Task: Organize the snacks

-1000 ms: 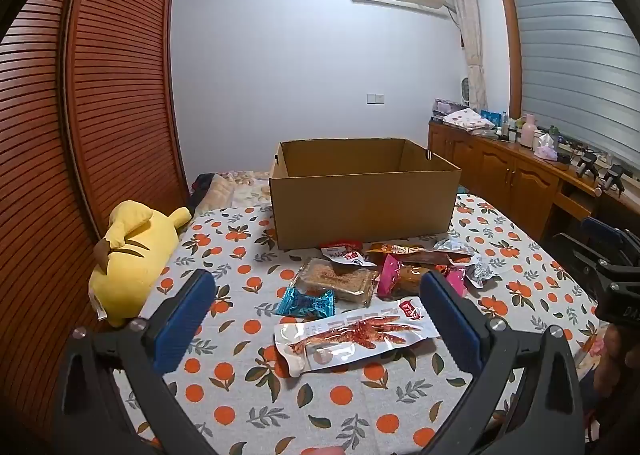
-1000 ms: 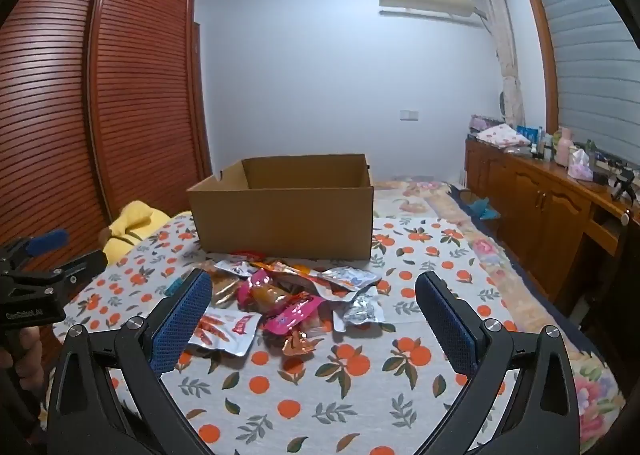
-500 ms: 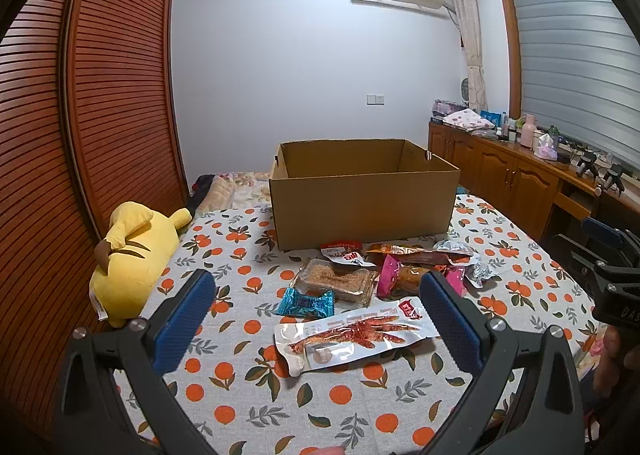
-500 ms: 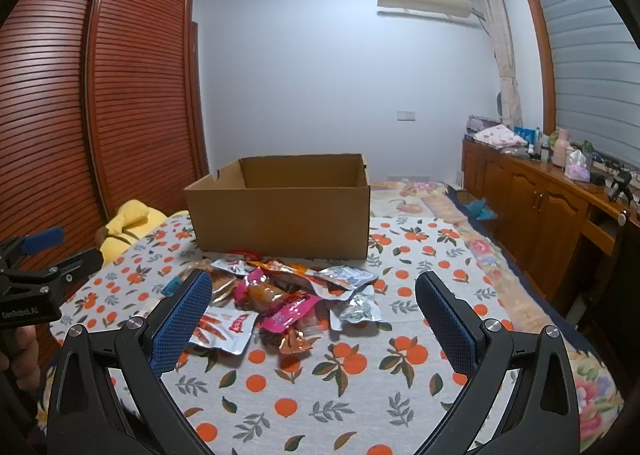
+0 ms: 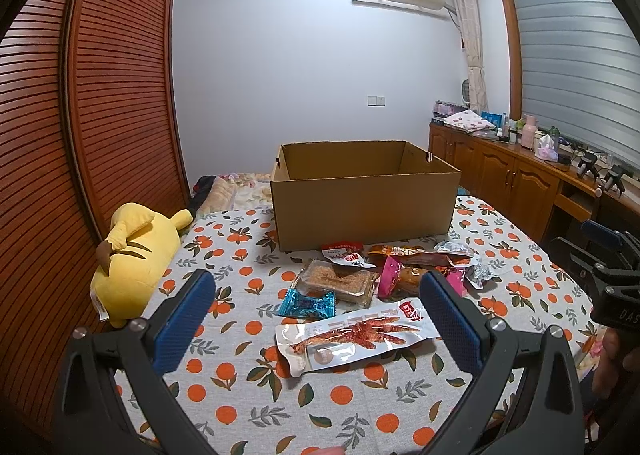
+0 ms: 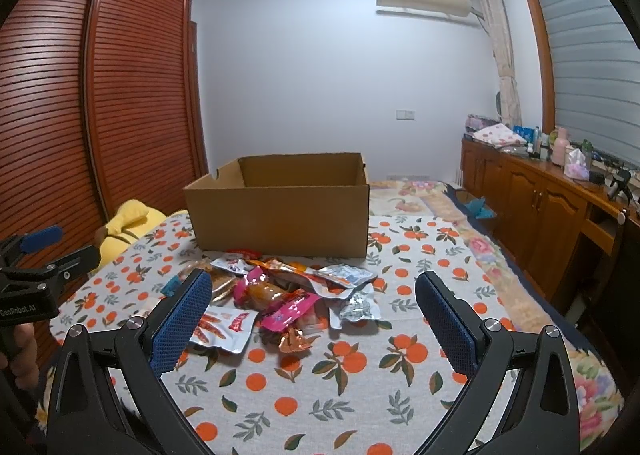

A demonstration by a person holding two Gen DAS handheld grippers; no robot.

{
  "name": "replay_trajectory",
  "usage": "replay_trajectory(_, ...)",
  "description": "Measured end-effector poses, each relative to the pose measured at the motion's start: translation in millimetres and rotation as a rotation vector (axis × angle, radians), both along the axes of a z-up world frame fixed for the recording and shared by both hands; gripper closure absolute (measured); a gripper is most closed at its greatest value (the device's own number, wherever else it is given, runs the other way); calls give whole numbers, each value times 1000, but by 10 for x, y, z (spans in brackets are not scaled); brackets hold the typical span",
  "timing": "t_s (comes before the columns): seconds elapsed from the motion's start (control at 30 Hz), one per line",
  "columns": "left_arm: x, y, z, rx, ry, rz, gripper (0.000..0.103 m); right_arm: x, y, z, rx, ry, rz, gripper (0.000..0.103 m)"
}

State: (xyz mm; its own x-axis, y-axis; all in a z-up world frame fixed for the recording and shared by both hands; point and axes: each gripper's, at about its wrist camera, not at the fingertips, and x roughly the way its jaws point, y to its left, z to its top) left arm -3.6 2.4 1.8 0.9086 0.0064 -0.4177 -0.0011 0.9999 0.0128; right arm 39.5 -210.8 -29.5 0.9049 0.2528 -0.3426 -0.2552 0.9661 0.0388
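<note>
Two grippers hover over the orange-print tablecloth (image 5: 240, 387), both with jaws spread wide and nothing between them. The left gripper (image 5: 316, 319) frames the long white packet (image 5: 356, 335) at lower centre of its view; the packet lies just ahead of the blue pads, its long axis running left to right across the frame and tilting slightly up toward the right — roughly in line with the gap between the fingers, not across it. A grasp from here would likely need the wrist turned, or a pinch on one short end.

Beyond it sit the small blue wrapper (image 5: 307, 304), the clear tray of brown biscuit (image 5: 340, 281) and the pink packet (image 5: 390, 273), all in a loose heap short of the cardboard box (image 5: 362, 207), which stands open at mid-frame.

In the right wrist view the right gripper (image 6: 314, 319) faces the same heap from the other side — its pink packet (image 6: 280, 307) and silver pouch (image 6: 358, 305) are nearest. The white packet lies at the left of that view, partly behind the left pad, so the left hand looks better placed for it.
</note>
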Motion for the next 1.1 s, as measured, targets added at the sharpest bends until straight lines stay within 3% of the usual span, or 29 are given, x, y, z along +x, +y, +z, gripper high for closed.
replay_trajectory(1.1,-35,-11,141,1,-8,-3,0,6,-16,-11,-1,4,-2,0)
